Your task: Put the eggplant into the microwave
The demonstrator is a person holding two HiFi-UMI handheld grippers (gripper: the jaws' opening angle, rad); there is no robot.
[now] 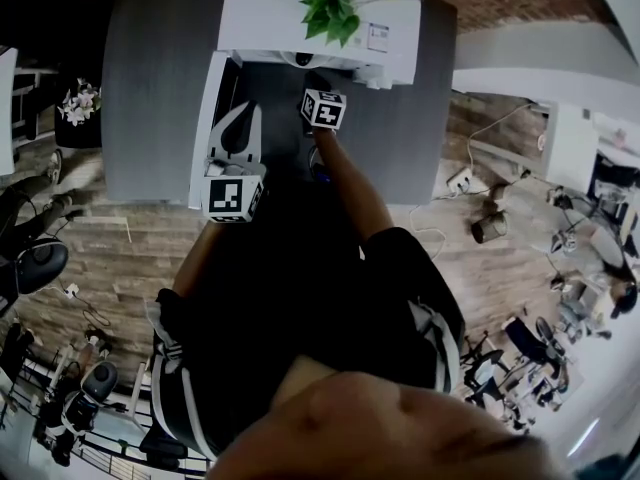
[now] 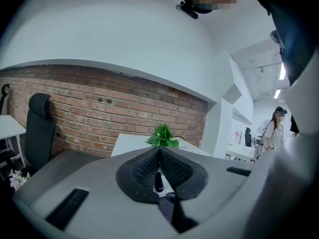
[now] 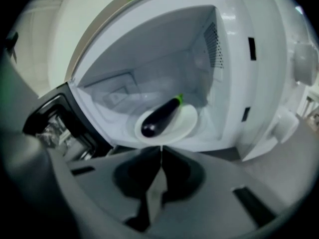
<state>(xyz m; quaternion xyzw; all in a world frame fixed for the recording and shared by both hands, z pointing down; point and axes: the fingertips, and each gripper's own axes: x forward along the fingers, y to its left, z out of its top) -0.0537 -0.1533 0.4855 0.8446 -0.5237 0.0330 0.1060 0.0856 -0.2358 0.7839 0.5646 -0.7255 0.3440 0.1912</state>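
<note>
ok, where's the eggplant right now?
Right gripper view: the eggplant lies on the white plate inside the open microwave, centre frame, just beyond the right gripper.

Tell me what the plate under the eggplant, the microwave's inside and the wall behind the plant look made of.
The round white plate looks like glazed ceramic or glass: smooth, softly shiny. The white microwave cavity seems painted or enamelled metal: glossy streaks, a punched vent. The red-brown wall is bare brick: matte, mortar joints showing.

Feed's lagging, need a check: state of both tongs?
Left tongs: closed, empty.
Right tongs: closed, empty; dark purple eggplant lies on round white plate in white microwave.
</note>
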